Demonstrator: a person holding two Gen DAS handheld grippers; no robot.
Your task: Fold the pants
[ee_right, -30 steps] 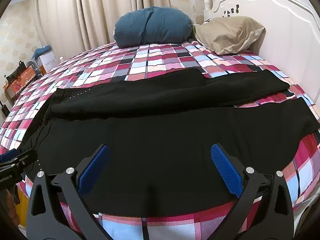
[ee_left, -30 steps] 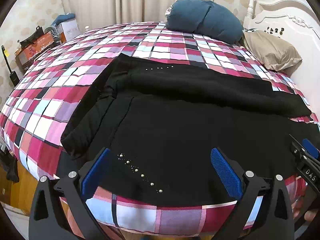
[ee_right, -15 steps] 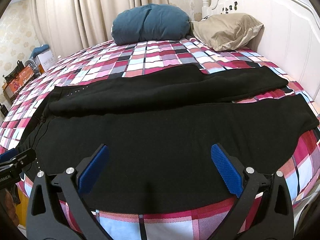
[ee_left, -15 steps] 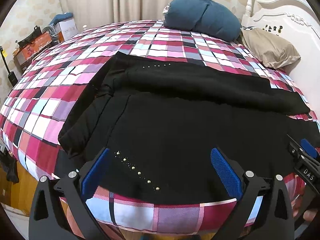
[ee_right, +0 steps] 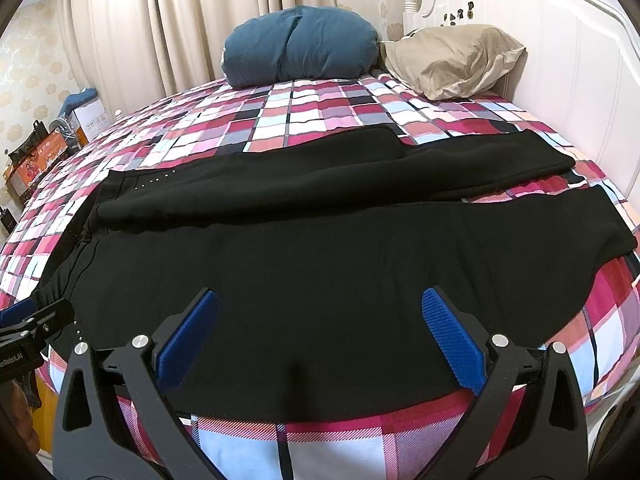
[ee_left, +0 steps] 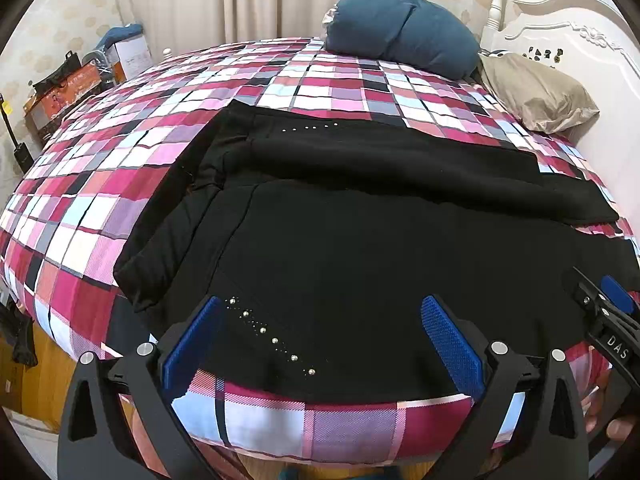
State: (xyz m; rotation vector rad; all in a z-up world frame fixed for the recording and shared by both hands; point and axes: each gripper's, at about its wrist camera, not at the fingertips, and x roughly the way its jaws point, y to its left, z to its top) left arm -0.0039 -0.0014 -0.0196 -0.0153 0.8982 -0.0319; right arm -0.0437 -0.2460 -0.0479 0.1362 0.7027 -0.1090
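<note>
Left claw (ee_left: 320, 344) and right claw (ee_right: 320, 336) both spread wide, empty, poised at the near hem. Black pants (ee_right: 320, 264) lie flat across the bed (ee_right: 312, 116), legs side by side (no fold made yet).

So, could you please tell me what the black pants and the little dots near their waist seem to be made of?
The black pants look like a thick, matte knit or fleece: no sheen, and soft rounded folds. The dots appear to be small metal or rhinestone studs, since they glint brightly, though I cannot tell which.
</note>
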